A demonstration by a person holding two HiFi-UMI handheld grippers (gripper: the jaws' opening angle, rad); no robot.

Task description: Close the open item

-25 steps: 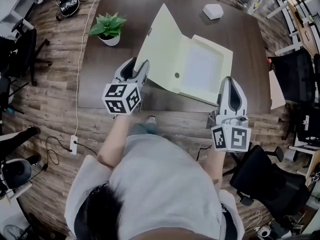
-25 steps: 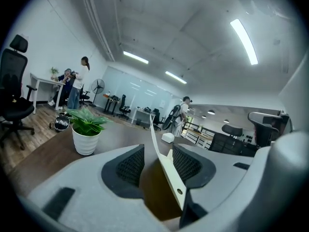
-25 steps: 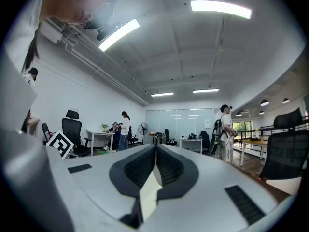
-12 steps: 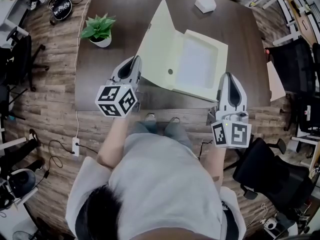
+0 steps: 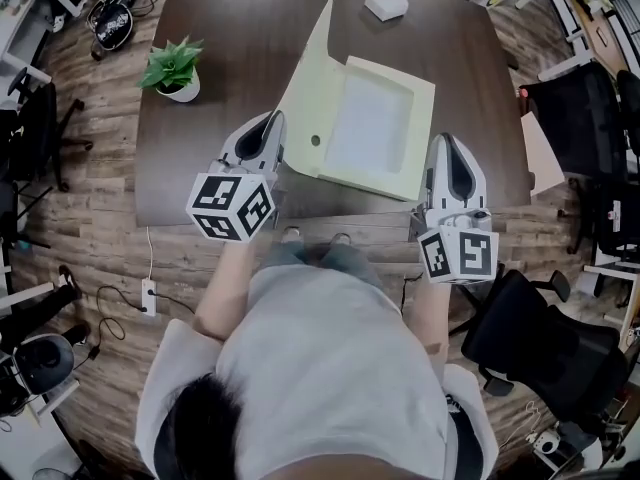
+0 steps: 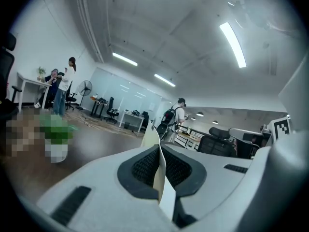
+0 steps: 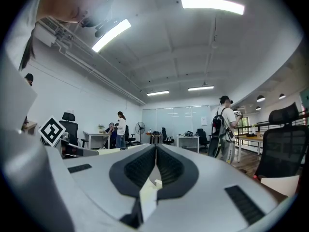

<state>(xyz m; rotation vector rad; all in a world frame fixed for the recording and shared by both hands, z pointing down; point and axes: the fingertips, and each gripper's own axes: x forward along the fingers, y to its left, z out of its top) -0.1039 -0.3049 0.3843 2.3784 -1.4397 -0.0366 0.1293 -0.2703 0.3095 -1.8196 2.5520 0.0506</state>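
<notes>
A pale yellow file box (image 5: pixel 424 118) lies open on the dark table (image 5: pixel 240 28), its lid (image 5: pixel 312 83) standing up steeply on the left side. My left gripper (image 5: pixel 272 133) is shut on the lid's near edge. In the left gripper view that lid edge (image 6: pixel 158 141) shows as a thin sheet clamped between the black pads (image 6: pixel 142 166). My right gripper (image 5: pixel 447 153) is at the box's near right corner. In the right gripper view a pale yellow piece of the box (image 7: pixel 147 195) sits pinched between its shut jaws.
A potted plant (image 5: pixel 172 68) stands at the table's left and a white object (image 5: pixel 386 3) at its far edge. Office chairs (image 5: pixel 585 98) stand to the right, and a power strip with cable (image 5: pixel 148 293) lies on the wood floor. People are in the background.
The left jaws, apart a second ago, have shut on the lid's edge, and the lid now stands more upright. Both grippers have shifted along with the box.
</notes>
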